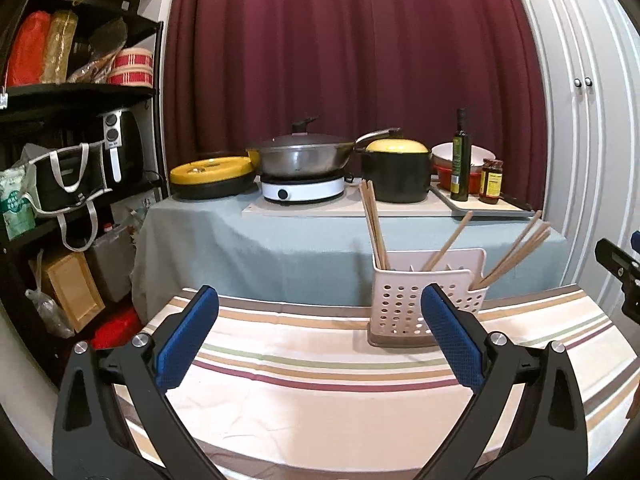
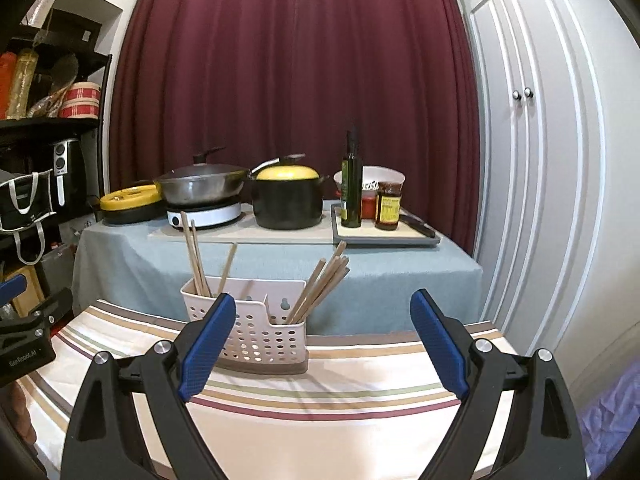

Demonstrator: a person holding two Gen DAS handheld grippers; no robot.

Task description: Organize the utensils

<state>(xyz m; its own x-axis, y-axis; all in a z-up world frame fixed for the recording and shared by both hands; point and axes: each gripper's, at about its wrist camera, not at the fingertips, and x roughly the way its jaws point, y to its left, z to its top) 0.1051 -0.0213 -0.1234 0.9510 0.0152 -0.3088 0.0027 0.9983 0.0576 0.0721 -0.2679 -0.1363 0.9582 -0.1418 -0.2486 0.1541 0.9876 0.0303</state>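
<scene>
A pale perforated utensil holder (image 1: 404, 304) (image 2: 260, 332) stands at the far edge of the striped tablecloth (image 1: 320, 364) (image 2: 320, 396). Several wooden chopsticks (image 1: 374, 228) (image 2: 320, 284) lean in its compartments, some at the left, a bundle at the right. My left gripper (image 1: 320, 304) is open and holds nothing, with the holder just behind its right finger. My right gripper (image 2: 324, 320) is open too, empty, the holder behind its left finger. The other gripper's black body shows at the right edge (image 1: 620, 268) of the left wrist view and the left edge (image 2: 28, 336) of the right wrist view.
Behind stands a grey-clothed table (image 1: 248, 240) with a wok on a hotplate (image 1: 300, 160), a black pot with yellow lid (image 1: 396, 172), an oil bottle (image 1: 461, 156) and a sauce jar (image 1: 491, 182). A black shelf unit (image 1: 72, 120) fills the left; white cupboard doors (image 2: 532, 160) the right.
</scene>
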